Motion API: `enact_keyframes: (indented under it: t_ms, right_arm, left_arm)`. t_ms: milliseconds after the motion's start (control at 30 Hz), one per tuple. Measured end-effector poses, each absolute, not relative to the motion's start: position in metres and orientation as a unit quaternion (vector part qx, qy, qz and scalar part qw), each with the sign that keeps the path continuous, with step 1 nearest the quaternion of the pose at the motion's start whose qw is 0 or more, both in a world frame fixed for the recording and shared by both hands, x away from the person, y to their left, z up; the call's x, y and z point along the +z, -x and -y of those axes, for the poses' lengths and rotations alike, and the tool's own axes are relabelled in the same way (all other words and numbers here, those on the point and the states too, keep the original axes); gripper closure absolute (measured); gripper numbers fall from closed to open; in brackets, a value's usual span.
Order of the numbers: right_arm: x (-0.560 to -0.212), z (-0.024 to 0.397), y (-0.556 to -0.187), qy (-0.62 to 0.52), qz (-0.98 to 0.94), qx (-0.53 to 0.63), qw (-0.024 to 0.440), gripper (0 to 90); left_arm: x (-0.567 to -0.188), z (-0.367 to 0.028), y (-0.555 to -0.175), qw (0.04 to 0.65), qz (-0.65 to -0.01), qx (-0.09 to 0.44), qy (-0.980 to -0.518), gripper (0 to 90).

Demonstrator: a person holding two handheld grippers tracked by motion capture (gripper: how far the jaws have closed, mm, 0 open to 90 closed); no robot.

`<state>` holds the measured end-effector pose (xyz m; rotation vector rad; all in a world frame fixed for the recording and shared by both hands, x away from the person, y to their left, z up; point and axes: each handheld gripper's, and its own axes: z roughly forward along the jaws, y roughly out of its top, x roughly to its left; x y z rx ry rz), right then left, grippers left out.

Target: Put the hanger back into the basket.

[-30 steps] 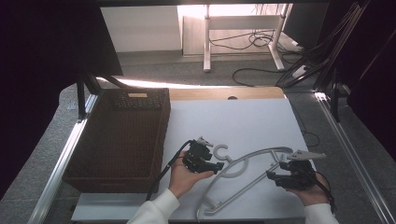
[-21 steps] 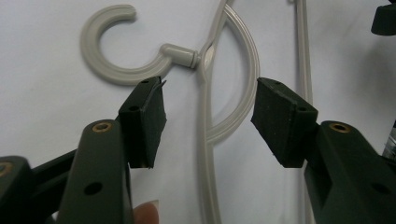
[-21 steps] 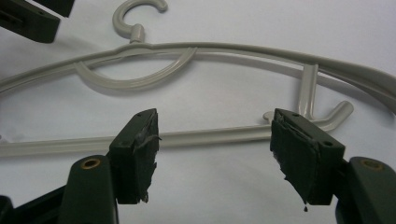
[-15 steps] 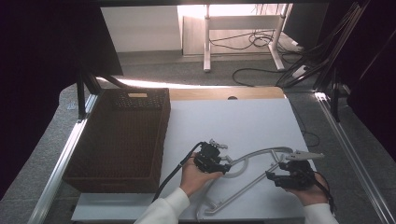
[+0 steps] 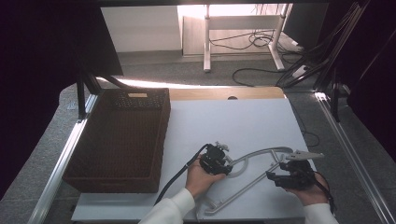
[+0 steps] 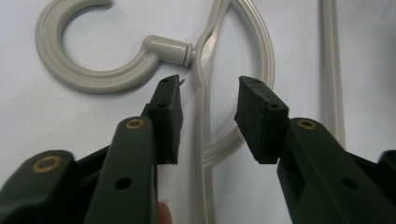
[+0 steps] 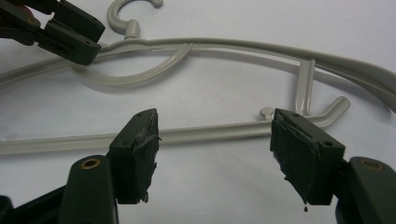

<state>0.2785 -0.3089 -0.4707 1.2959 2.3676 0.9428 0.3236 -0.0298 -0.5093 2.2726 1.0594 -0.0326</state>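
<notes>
2 grippers hovering over hanger (image 5: 254, 175): left gripper (image 6: 208, 119) jaws spread astride its thin, stiff, prob. light neck; right gripper (image 7: 215, 156) jaws gaping wide.

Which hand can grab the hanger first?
Probably the left. The left gripper is open with its jaws on either side of the hanger, just below the hook. The right gripper is open too, but the hanger's bottom bar lies just beyond its tips.
</notes>
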Motion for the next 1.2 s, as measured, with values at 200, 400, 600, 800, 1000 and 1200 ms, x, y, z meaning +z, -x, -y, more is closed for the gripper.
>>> enact_keyframes:
  t_ms: [200,400,600,800,1000,1200]
  right_arm:
    - [-0.47,0.31,-0.278,-0.45,-0.819,0.326,0.142,33.1]
    - [-0.469,0.312,-0.278,-0.454,-0.816,0.327,0.144,33.0]
    - [-0.469,0.312,-0.278,-0.457,-0.814,0.33,0.141,32.9]
    - [-0.469,0.314,-0.279,-0.462,-0.811,0.33,0.143,32.9]
    - [-0.467,0.318,-0.278,-0.468,-0.805,0.332,0.147,32.9]
    - [-0.463,0.327,-0.278,-0.48,-0.794,0.339,0.157,32.9]
  left_arm:
    - [-0.514,0.038,-0.319,0.3,-0.394,0.005,-0.869,69.4]
    - [-0.516,0.04,-0.316,0.289,-0.39,0.033,-0.874,77.6]
    - [-0.516,0.041,-0.317,0.285,-0.389,0.035,-0.875,81.0]
    - [-0.515,0.04,-0.318,0.285,-0.392,0.029,-0.875,81.9]
    - [-0.515,0.037,-0.322,0.29,-0.404,0.01,-0.867,82.4]
    - [-0.512,0.034,-0.323,0.299,-0.404,0.003,-0.865,82.6]
